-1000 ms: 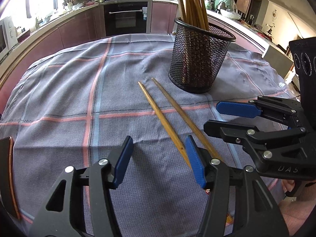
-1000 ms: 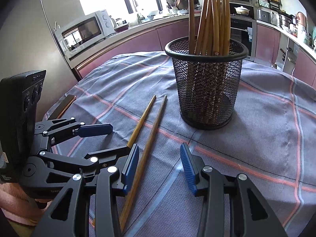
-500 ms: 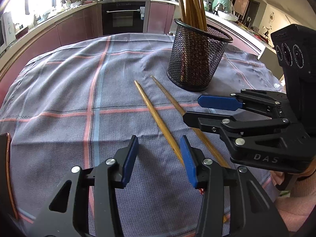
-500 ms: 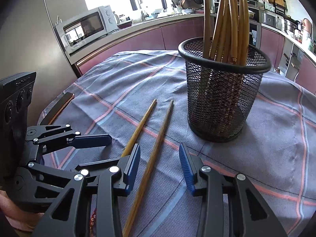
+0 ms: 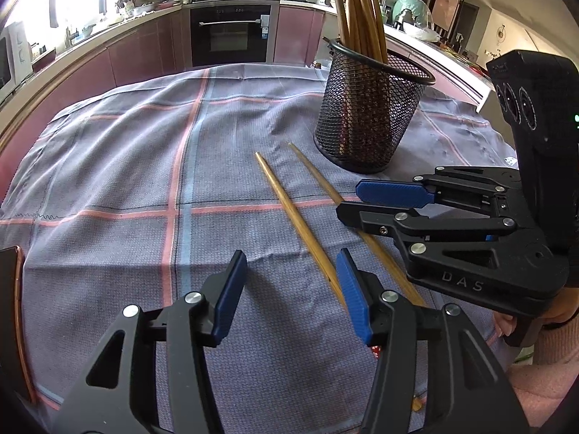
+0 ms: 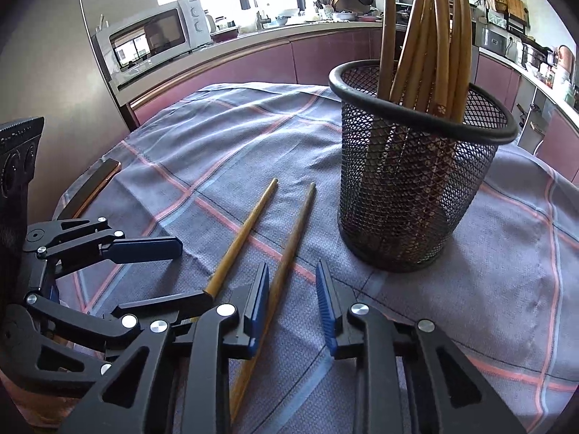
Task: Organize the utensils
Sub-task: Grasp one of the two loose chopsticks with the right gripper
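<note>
In the left wrist view, the left gripper (image 5: 291,287) hangs spread over bare tablecloth (image 5: 119,166), gripping nothing; two loose chopsticks (image 5: 296,217) lie mid-frame below the mesh holder (image 5: 365,108). The right wrist view alone shows the right gripper (image 6: 292,302) closing around the right-hand chopstick (image 6: 289,249), not yet pinching, narrower than a second ago, and a microwave (image 6: 152,36) upper left.

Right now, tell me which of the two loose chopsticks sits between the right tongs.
The chopstick nearer the mesh holder; the closing right tongs straddle it. The other chopstick lies outside them.
</note>
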The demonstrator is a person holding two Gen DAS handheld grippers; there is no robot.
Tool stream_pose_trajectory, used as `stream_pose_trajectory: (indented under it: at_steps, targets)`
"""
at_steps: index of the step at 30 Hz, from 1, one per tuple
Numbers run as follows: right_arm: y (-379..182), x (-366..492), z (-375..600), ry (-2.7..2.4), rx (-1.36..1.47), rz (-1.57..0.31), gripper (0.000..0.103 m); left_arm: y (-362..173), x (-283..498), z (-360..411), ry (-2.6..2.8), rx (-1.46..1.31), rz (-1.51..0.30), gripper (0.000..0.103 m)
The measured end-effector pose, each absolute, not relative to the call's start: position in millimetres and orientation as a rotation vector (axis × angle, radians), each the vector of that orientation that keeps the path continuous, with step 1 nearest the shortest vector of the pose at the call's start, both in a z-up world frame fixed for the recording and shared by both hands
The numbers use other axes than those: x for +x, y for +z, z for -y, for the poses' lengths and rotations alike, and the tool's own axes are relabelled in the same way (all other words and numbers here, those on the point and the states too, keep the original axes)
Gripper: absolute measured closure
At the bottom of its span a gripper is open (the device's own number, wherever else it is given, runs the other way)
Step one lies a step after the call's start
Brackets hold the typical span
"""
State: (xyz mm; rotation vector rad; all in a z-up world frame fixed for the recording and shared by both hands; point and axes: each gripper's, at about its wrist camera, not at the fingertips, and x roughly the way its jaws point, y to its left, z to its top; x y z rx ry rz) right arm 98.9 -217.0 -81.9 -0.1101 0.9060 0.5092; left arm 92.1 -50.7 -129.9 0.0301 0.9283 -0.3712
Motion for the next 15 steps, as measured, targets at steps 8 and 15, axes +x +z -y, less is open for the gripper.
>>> stream_pose_trajectory:
  at_steps: [8,15]
  targets:
    - [-82,99,217,0.515,-0.106,-0.910,0.093,-131,102,54,-0.361,0.043,-0.933,0.053]
    - [-82,100,215,0.506,-0.111,-0.924,0.091,-132,113,59,-0.358,0.045,-0.944,0.057]
